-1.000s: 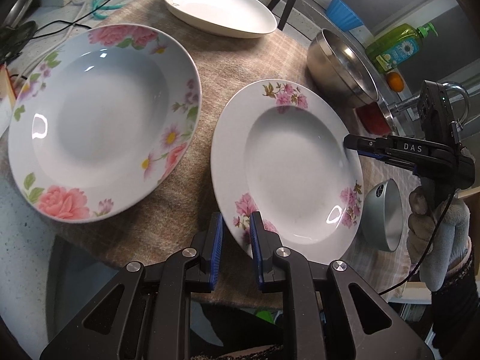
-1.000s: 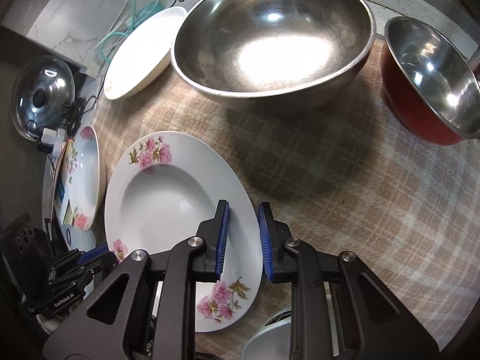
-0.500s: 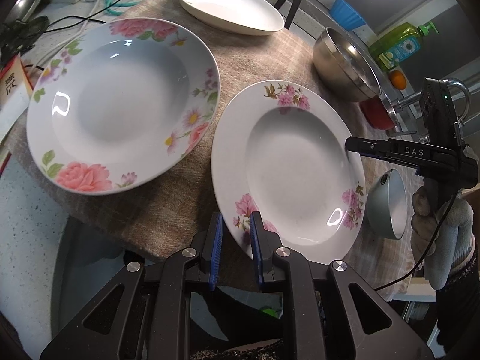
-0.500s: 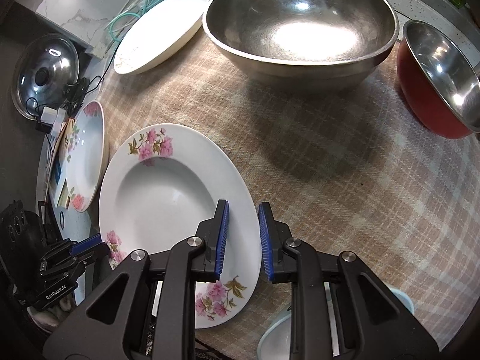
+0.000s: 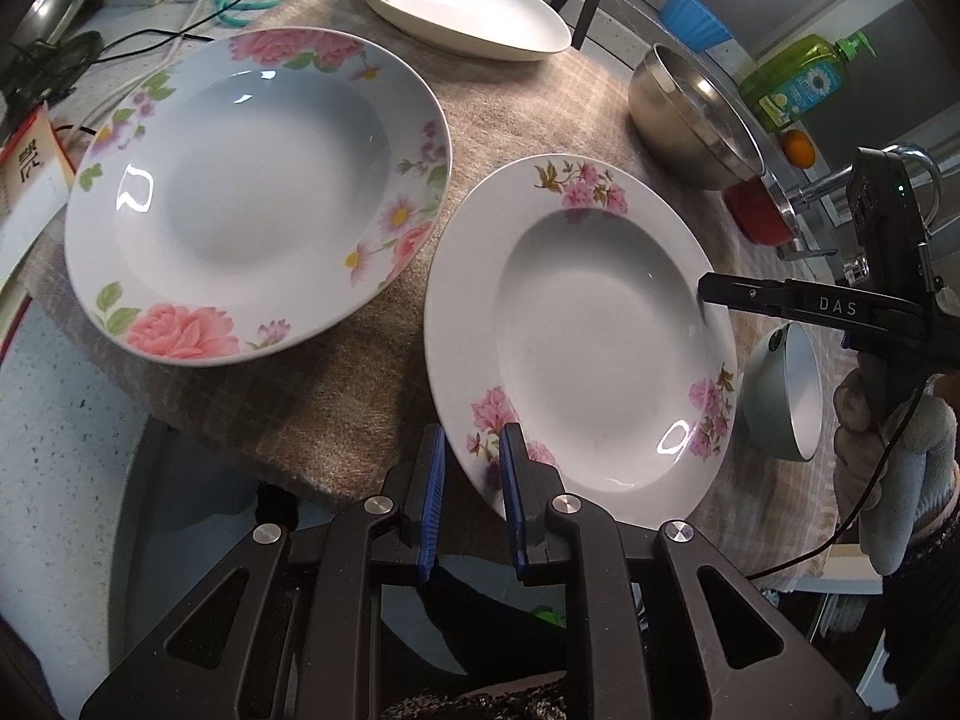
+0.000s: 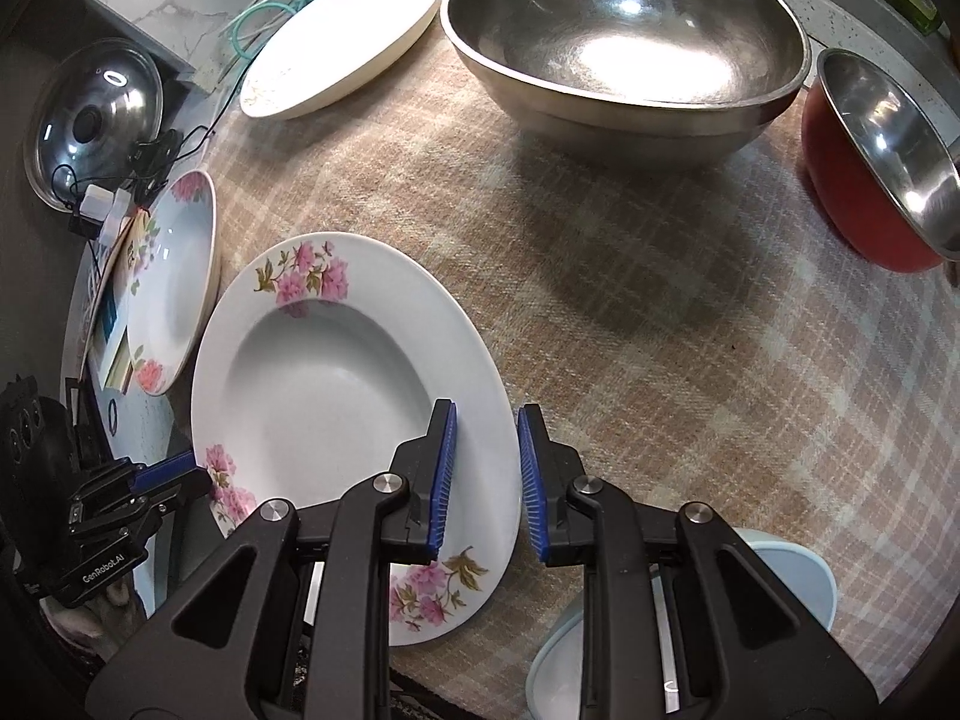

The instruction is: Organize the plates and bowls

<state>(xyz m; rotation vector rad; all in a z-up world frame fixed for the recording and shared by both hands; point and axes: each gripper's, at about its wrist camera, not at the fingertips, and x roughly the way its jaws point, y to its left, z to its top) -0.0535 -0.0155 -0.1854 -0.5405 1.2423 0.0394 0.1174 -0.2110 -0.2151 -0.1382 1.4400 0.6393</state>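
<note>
A white deep plate with pink flowers is held tilted above the plaid cloth by both grippers. My left gripper is shut on its near rim. My right gripper is shut on the opposite rim; it also shows in the left wrist view. A larger rose-pattern plate lies to the left, also seen in the right wrist view. A plain white oval dish lies at the back.
A large steel bowl and a red bowl with steel inside stand at the back right. A small pale blue bowl sits under my right gripper. A pot lid, cables and a green soap bottle surround the cloth.
Both grippers have carried the flowered plate back and up, so the bowls and the rose plate look farther away. The grip on both rims is unchanged.
</note>
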